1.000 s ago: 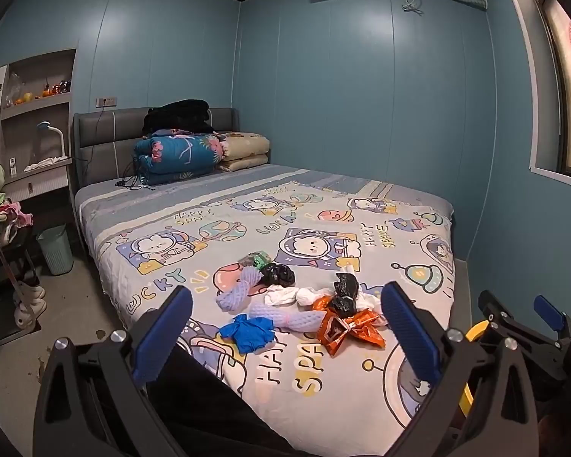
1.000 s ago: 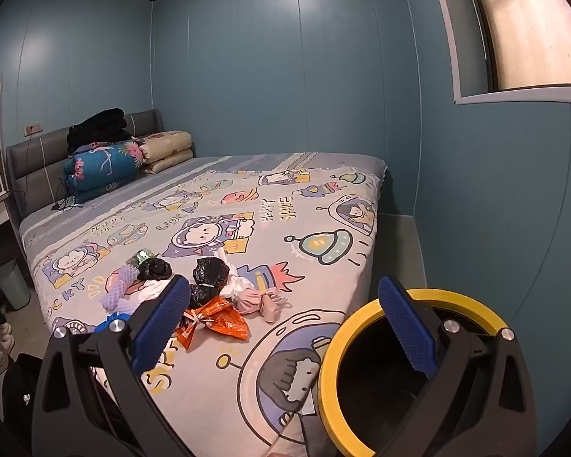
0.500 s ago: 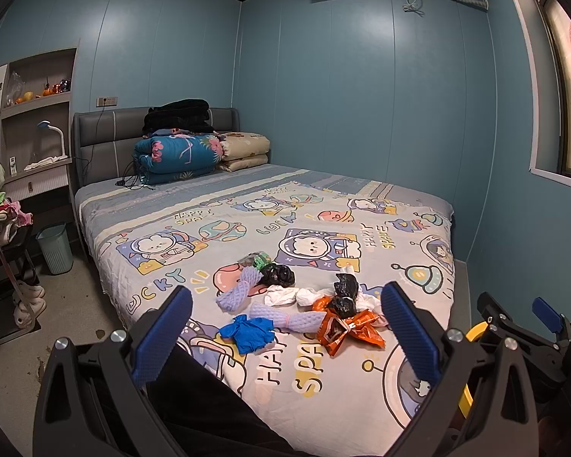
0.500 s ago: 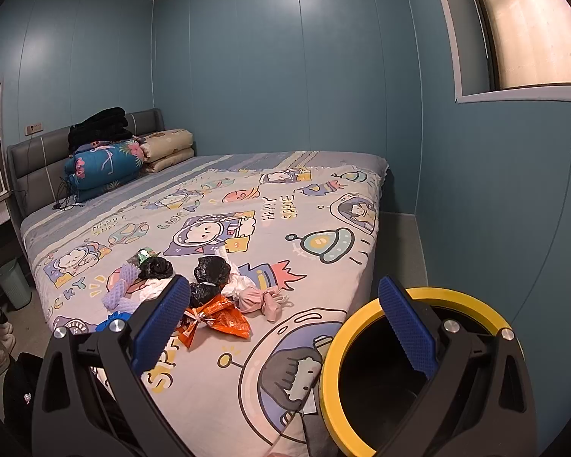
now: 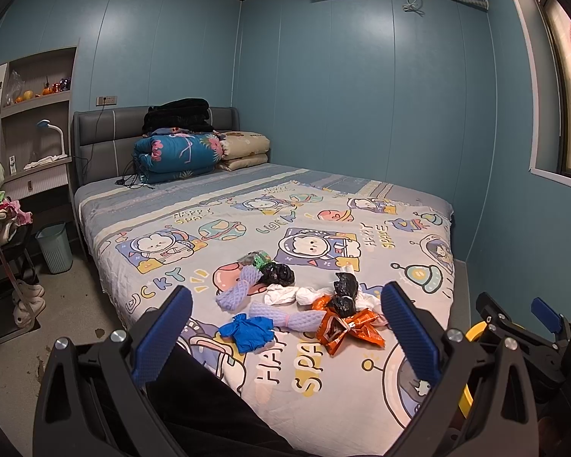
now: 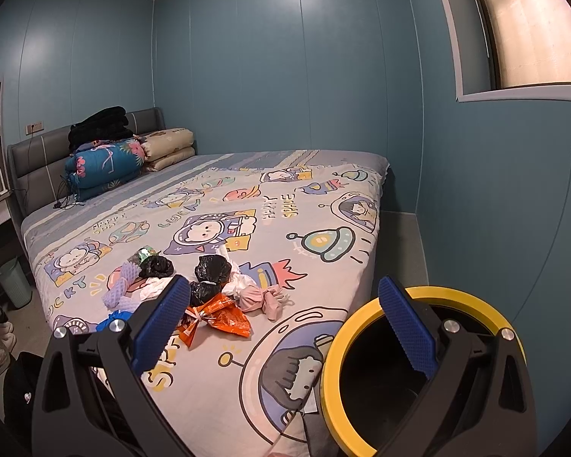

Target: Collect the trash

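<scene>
A pile of trash lies near the foot of the bed (image 5: 247, 205): an orange foil wrapper (image 5: 348, 327) (image 6: 217, 316), black plastic bags (image 5: 344, 293) (image 6: 211, 270), a blue glove (image 5: 249, 329), purple foam nets (image 5: 236, 289), white tissue (image 5: 285, 293) and a pink wad (image 6: 260, 297). A black bin with a yellow rim (image 6: 407, 297) stands at the bed's foot corner. My left gripper (image 5: 285, 337) is open and empty, held back from the pile. My right gripper (image 6: 281, 323) is open and empty, between the pile and the bin.
Folded quilts and pillows (image 5: 179, 152) are stacked at the headboard. A green wastebasket (image 5: 55, 247) stands on the floor left of the bed, beside a rack with clothes (image 5: 0, 209). Blue walls close in behind and to the right.
Both views shift very slightly; the right gripper has drifted a little. Nothing on the bed has moved and both grippers stay open.
</scene>
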Demonstrator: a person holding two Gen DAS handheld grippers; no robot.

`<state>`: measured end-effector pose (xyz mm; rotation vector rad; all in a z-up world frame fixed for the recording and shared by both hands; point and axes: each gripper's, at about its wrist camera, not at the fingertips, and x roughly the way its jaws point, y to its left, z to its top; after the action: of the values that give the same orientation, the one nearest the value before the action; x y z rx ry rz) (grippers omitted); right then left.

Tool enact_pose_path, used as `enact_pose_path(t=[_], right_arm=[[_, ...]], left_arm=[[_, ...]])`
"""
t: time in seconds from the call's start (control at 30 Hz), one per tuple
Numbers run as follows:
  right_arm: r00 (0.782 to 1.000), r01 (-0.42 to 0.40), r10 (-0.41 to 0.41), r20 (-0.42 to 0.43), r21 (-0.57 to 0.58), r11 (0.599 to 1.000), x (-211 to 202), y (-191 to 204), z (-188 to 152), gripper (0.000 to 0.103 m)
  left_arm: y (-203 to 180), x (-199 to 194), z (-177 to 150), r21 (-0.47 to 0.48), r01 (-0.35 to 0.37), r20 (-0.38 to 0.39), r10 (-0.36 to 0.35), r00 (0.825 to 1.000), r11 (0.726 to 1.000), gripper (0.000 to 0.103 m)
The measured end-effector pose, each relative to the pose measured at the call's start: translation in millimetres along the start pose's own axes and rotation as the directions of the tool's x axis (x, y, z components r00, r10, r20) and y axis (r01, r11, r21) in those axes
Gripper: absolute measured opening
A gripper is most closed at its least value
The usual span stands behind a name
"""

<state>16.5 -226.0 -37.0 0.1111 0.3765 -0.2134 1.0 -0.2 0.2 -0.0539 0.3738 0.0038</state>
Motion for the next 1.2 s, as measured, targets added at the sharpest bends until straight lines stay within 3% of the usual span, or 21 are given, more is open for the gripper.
enact_pose_path(t=[1.2], right_arm=[[1.000, -0.003, 0.003, -0.007, -0.001, 1.000, 2.4, 2.1, -1.7, 0.095]], left_arm=[[0.7, 1.5, -2.0, -0.004, 0.001, -0.003, -0.001, 1.000, 1.000, 0.096]])
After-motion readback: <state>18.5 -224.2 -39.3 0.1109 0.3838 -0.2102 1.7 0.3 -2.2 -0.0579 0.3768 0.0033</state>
